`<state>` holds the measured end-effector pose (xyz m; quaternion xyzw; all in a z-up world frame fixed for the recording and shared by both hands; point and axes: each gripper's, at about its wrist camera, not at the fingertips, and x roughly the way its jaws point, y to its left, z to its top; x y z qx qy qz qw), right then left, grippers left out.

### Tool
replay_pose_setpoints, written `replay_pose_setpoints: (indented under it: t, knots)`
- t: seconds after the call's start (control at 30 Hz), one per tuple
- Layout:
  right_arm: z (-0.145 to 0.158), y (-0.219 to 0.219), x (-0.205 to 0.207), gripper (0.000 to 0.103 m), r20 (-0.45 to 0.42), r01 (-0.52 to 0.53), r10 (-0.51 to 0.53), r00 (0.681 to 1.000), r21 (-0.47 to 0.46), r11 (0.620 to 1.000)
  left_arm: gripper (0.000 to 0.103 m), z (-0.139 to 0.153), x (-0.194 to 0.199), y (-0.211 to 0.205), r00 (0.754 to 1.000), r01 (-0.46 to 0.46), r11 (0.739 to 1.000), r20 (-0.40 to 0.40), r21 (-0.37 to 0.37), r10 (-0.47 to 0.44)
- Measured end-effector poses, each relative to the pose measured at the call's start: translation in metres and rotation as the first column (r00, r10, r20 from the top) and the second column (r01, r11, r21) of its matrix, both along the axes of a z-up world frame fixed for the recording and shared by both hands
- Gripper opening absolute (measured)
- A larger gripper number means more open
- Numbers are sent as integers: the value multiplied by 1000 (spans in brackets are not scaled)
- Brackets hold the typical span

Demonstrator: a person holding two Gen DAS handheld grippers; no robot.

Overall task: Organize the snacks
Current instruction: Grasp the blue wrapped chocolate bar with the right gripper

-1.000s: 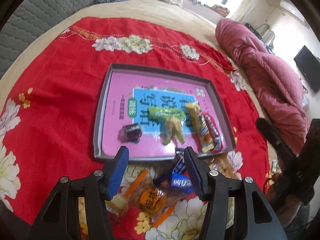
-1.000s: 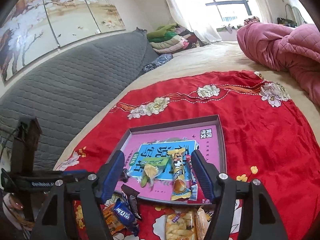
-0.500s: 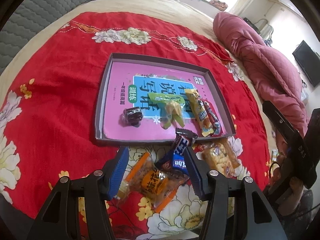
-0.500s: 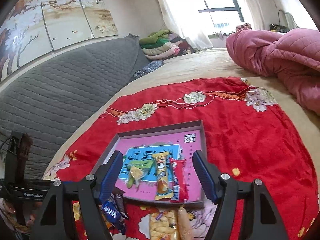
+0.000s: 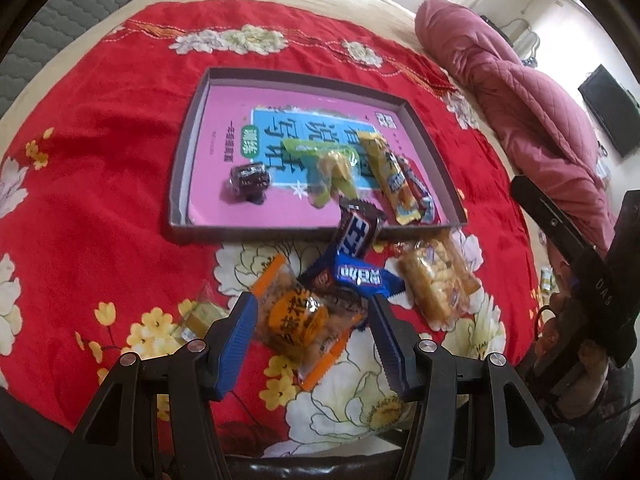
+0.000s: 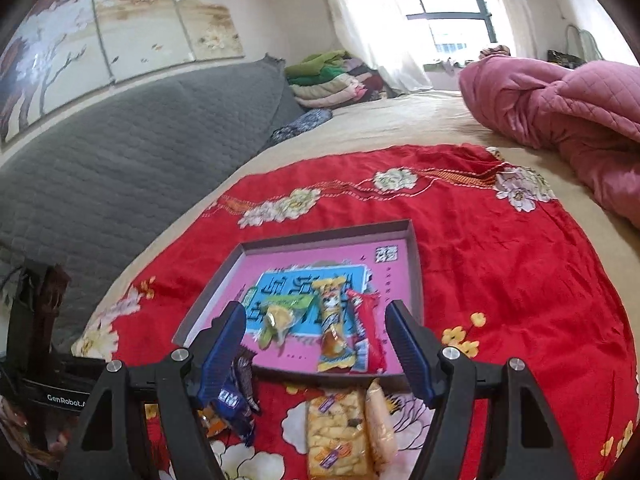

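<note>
A shallow pink tray lies on a red flowered cloth and holds a dark candy, a green-yellow packet and a yellow bar. Loose in front of it lie an orange-edged pastry packet, blue and brown bars and a rice-cracker packet. My left gripper is open around the orange packet without pinching it. My right gripper is open above the tray's near edge, with the cracker packet below it.
A small green-yellow packet lies left of my left fingers. A pink quilt is heaped at the right, a grey padded headboard at the left. The other gripper's black body stands at the right edge.
My left gripper has drawn back and down from the tray's edge, so the orange packet now sits between its fingers. My right gripper has lifted and pulled back slightly.
</note>
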<state>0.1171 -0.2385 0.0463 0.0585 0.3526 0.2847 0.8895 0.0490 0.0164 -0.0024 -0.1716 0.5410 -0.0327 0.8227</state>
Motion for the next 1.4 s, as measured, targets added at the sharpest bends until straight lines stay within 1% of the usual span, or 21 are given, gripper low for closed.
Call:
replay_pose_setpoints:
  t: [0.2,0.4,0.73,0.93,1.07,1.17,1.23,1.4]
  knots:
    - [-6,9,-11,71,-17,-44,43,999,-22,999,59,-9,-6,-5,999,17,1000,-29,-19,-17]
    - [-10,12,-15,71,-35,-58,57,998,-29,998,59,-19,-12,-10,998,33,999,-61,-33,-35]
    - [-14,16,-19,71,-60,-87,85,995,-40,995,59,-29,-15,-10,995,24,997,-96,-79,-32]
    - [-19,24,-21,71,-84,-127,122,989,-55,990,59,-38,-16,-9,992,16,996,-119,-92,-27]
    - [-23,28,-22,71,-95,-151,144,985,-69,986,59,-45,-17,-6,990,-4,991,-137,-133,-14]
    - [-25,31,-24,71,-100,-166,158,982,-81,983,59,-49,-17,-1,990,-28,984,-138,-177,4]
    - [-27,33,-24,71,-105,-172,163,981,-89,981,59,-52,-18,4,990,-53,975,-138,-218,23]
    - [-29,33,-24,71,-115,-174,163,980,-92,980,59,-55,-16,16,988,-122,940,-134,-320,82]
